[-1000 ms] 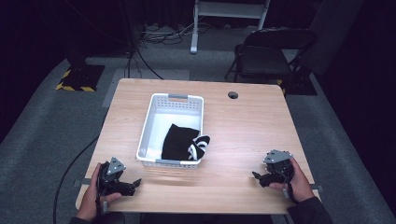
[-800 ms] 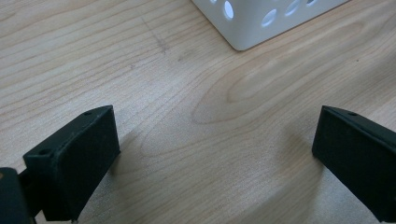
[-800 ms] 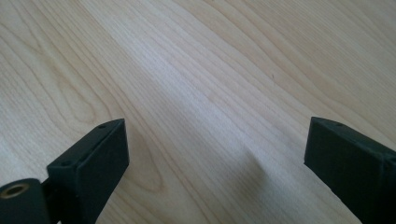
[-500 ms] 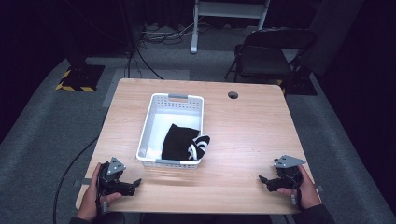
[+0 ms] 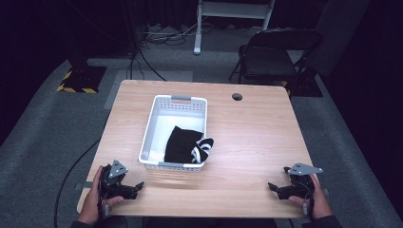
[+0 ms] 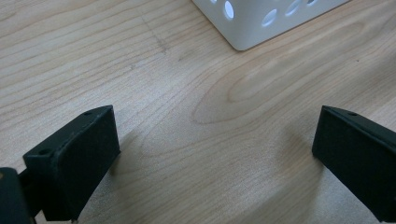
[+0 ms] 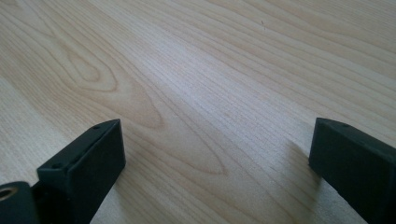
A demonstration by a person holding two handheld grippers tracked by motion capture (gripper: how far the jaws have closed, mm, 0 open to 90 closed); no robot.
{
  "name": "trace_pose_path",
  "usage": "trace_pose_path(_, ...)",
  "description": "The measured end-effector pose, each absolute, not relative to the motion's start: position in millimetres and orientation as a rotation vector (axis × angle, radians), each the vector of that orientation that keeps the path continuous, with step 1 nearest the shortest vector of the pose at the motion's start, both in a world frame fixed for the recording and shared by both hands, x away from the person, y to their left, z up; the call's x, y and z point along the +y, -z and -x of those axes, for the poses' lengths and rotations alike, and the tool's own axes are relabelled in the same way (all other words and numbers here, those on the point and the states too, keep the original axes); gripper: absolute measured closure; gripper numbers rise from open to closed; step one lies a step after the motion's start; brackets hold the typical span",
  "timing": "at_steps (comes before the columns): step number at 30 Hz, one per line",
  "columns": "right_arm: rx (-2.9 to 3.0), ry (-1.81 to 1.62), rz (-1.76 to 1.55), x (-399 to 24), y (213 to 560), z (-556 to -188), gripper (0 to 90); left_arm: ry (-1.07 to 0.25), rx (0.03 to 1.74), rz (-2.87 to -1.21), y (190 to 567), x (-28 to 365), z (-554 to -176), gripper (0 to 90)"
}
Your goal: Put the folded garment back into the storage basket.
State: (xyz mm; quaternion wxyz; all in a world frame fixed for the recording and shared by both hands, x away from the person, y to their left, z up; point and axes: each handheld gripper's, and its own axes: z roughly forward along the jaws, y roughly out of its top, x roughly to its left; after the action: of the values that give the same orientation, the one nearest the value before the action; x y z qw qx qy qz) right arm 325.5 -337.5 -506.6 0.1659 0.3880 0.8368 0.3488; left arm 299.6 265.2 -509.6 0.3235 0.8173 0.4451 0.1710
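A white perforated basket (image 5: 151,124) stands on the wooden table (image 5: 252,137), left of centre. Inside it lies a black garment (image 5: 178,145) with a black-and-white striped piece (image 5: 202,148) draped over the basket's right rim. My left gripper (image 5: 134,187) rests at the table's front left corner, open, with bare wood between its jaws; the basket's corner (image 6: 243,28) lies just beyond it. At the front right my right gripper (image 5: 274,188) sits low on the table, open and holding nothing, with plain wood (image 7: 210,102) ahead of it.
A round cable hole (image 5: 236,97) is cut in the table near its far edge. A black folding chair (image 5: 271,54) stands behind the table at the right. Cables and a yellow-black striped base (image 5: 78,78) lie on the grey floor at the left.
My right gripper has moved right and toward the table's front edge. The left gripper has stayed put.
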Motion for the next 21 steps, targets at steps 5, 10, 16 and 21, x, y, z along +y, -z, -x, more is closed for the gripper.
trace_pose_path(5,2.383,-0.992,-1.107,-337.5,506.8,-325.8,3.5,-0.449,1.168,-2.146,509.5,265.2,-299.5,0.6)
trace_pose_path(10,2.379,-0.989,-1.112,-337.2,506.8,-325.5,3.2,-0.449,1.168,-2.146,509.5,265.2,-299.4,0.6)
trace_pose_path(16,2.378,-0.989,-1.113,-337.2,506.8,-325.6,3.1,-0.448,1.166,-2.146,509.5,265.3,-299.3,0.7)
trace_pose_path(21,2.378,-0.989,-1.113,-337.3,506.8,-325.6,3.1,-0.448,1.167,-2.146,509.5,265.3,-299.3,0.7)
